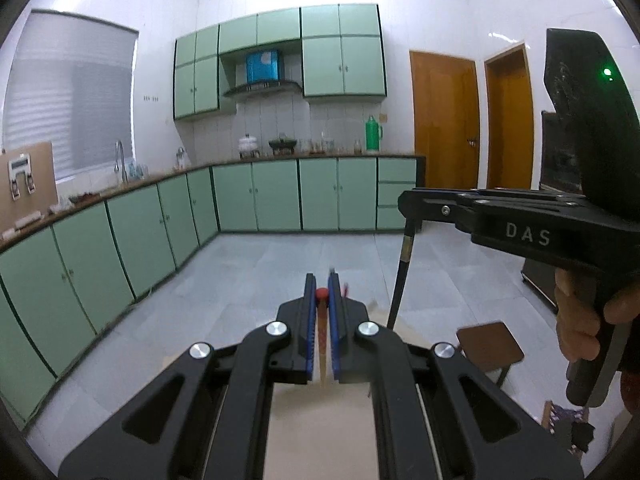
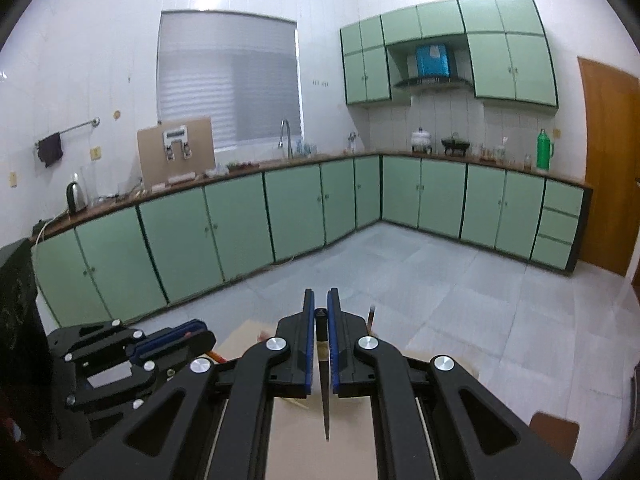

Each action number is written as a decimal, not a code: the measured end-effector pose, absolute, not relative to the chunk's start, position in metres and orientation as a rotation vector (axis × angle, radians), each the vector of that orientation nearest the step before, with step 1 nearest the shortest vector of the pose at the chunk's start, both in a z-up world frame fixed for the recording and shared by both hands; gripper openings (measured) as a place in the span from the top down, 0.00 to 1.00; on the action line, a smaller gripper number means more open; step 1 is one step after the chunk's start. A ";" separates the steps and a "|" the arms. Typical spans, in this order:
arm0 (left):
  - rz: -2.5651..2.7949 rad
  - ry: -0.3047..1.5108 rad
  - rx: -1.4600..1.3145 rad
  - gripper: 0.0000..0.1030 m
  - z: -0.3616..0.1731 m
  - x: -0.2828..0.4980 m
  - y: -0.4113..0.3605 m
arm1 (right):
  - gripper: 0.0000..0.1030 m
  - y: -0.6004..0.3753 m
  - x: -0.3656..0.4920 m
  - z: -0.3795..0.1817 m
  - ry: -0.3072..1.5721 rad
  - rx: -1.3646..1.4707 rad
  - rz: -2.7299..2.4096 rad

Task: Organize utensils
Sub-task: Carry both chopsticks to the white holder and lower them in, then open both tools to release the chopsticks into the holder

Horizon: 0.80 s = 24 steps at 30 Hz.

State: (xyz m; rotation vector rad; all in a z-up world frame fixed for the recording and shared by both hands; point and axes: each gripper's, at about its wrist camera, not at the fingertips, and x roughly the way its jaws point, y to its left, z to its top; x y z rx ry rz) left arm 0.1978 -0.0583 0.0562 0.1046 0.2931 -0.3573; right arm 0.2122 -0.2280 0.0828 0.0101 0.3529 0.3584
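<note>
L tool (image 1: 322, 304) left of R tool (image 2: 321, 312), stool (image 1: 490, 344) right, counter (image 2: 240, 174) behind

Pale tabletop (image 2: 320, 456), apparently bare, tiled floor (image 2: 460, 300)

— Bright in here, even and cool. The white walls throw the light about, and the window (image 2: 228, 80) glows grey through its blinds.

— Glare?

— Soft sheen patches on the wall tiles (image 1: 504, 36) near the ceiling, and a small green lamp (image 1: 607, 72) flares on the right gripper's housing.

— Sharp?

— Middling. The counter's (image 2: 240, 174) far edge bows with the lens, and both views are black at the corners. The stool (image 2: 554, 432) at the lower right smears, and the jars along the counter's back edge are soft.
</note>
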 end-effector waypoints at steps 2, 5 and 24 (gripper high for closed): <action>-0.347 0.270 0.107 0.95 0.067 0.211 -0.060 | 0.94 -0.226 0.227 0.093 0.336 0.011 0.349; -0.335 0.254 0.113 0.95 0.078 0.231 -0.062 | 0.94 -0.225 0.246 0.102 0.316 0.018 0.340; -0.287 0.377 0.100 0.95 0.032 0.341 -0.060 | 0.94 -0.222 0.358 0.043 0.393 0.075 0.262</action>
